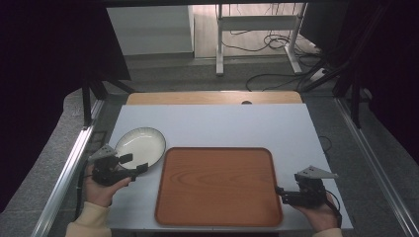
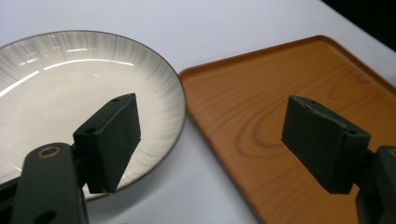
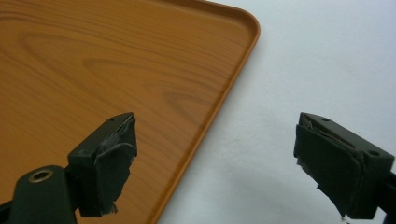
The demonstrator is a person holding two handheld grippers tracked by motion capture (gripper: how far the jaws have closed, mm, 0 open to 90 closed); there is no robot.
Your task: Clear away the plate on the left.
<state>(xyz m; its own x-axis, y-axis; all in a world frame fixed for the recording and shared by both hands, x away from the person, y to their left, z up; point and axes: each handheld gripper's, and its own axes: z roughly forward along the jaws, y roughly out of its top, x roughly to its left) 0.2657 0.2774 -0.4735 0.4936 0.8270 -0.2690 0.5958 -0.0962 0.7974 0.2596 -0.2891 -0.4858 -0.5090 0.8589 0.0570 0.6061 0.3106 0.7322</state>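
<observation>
I had both grippers empty with jaws apart: the left gripper (image 1: 132, 165) just beside the plate's (image 1: 143, 140) near rim, the right gripper (image 1: 279, 192) at the tray's (image 1: 217, 182) near-right corner. I judged no grasp begun; next, the left should close on the plate's rim, presumably to carry it right onto the tray.

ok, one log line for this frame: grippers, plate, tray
left gripper: open, at plate rim | right gripper: open, at tray right edge | plate: on table, left of tray | tray: nothing on it

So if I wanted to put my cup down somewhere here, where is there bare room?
The wooden tray lies bare. The white table is free along the far side, beyond the tray and right of the plate. It is crowded at the near left, where the left hand-held gripper sits open by the plate, and near right by the right hand-held gripper.
</observation>
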